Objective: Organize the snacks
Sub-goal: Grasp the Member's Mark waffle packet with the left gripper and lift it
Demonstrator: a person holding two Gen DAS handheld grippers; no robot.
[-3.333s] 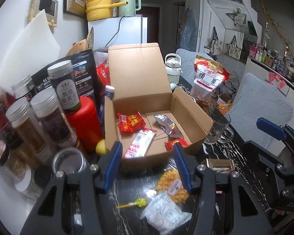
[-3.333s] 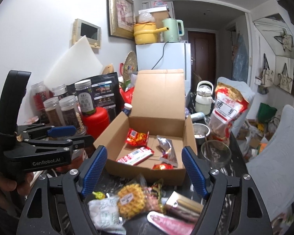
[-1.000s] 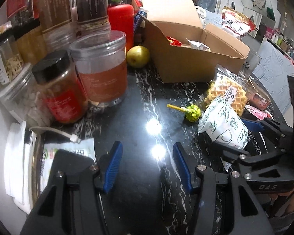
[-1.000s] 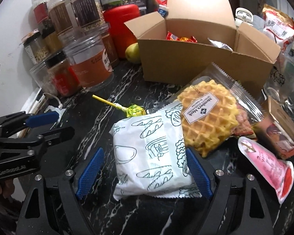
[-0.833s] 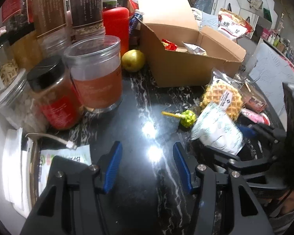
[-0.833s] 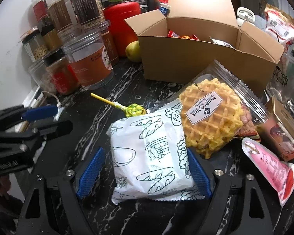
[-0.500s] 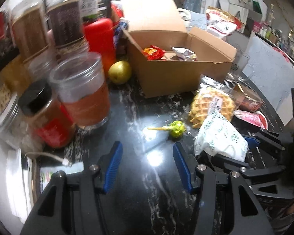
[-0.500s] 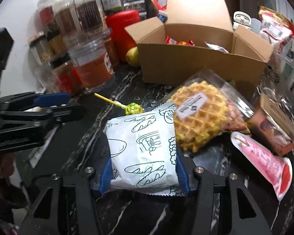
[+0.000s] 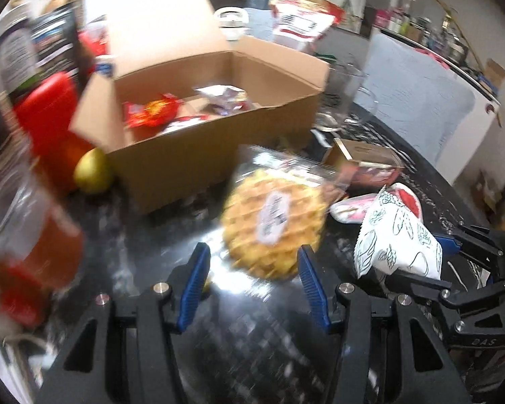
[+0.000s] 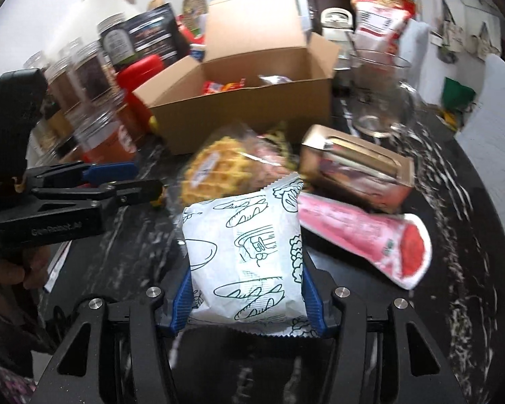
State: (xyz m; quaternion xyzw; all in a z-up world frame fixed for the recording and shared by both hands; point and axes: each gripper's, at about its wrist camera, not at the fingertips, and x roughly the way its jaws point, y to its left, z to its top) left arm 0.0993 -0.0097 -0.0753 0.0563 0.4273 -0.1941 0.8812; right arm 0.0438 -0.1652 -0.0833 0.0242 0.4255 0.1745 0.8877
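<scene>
The right gripper (image 10: 247, 294) clamps the white packet (image 10: 244, 259) by its sides, lifted clear of the table (image 10: 454, 222) for the trip to the box (image 10: 252, 101) beyond. A second ago its pads stood wide around the packet lying flat. The left gripper (image 9: 250, 279) hangs unclenched and empty (waffle (image 9: 272, 225) just ahead).

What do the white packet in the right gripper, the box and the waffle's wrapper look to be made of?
White packet: thin matte film or paper, printed, serrated end seal; which one is unclear.
Box: plain brown corrugated cardboard, matte, folded flaps.
Waffle wrapper: clear glossy plastic film, the waffle showing through, a white label on it.
</scene>
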